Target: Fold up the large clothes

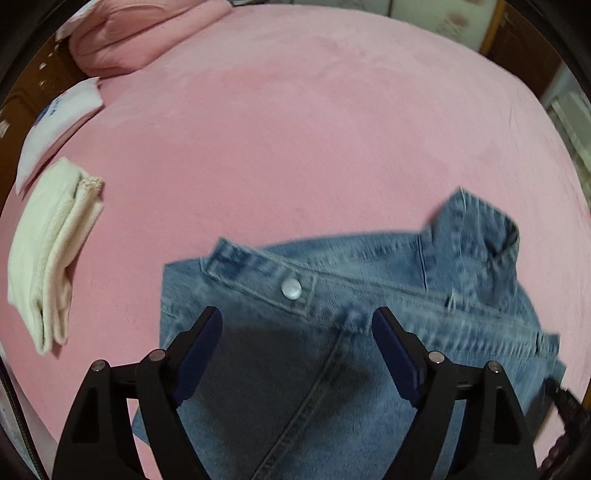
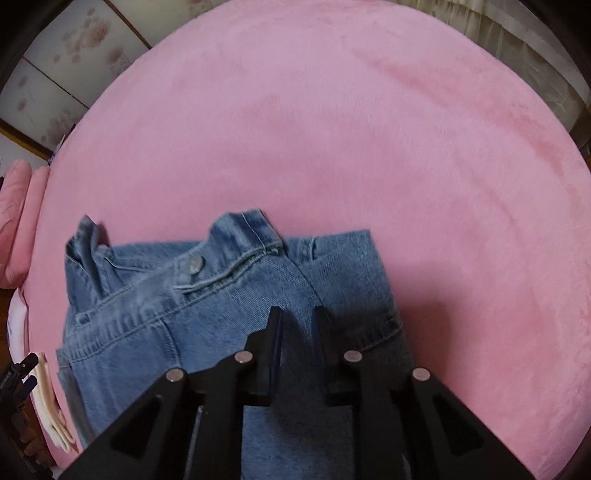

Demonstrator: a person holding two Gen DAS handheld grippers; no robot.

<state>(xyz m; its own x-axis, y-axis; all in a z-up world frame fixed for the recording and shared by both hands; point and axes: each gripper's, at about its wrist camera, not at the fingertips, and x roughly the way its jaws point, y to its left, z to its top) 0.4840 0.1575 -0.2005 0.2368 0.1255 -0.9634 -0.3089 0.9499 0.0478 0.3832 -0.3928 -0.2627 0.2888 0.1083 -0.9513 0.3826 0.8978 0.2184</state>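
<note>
A pair of light blue jeans (image 1: 332, 332) lies on the pink bed cover (image 1: 295, 129), waistband away from me, its silver button (image 1: 291, 288) showing. My left gripper (image 1: 297, 321) is open and hovers above the denim just below the waistband, holding nothing. In the right wrist view the jeans (image 2: 207, 314) lie folded over, the button (image 2: 194, 264) showing. My right gripper (image 2: 298, 314) hangs over the denim near its right edge, jaws narrowly apart with no cloth seen between them.
A folded cream garment (image 1: 51, 258) lies at the left of the bed, with a white pillow (image 1: 55, 125) and a pink quilt (image 1: 140, 33) beyond it. The bed cover (image 2: 332, 129) stretches far ahead. Wall panels (image 2: 66, 59) stand behind.
</note>
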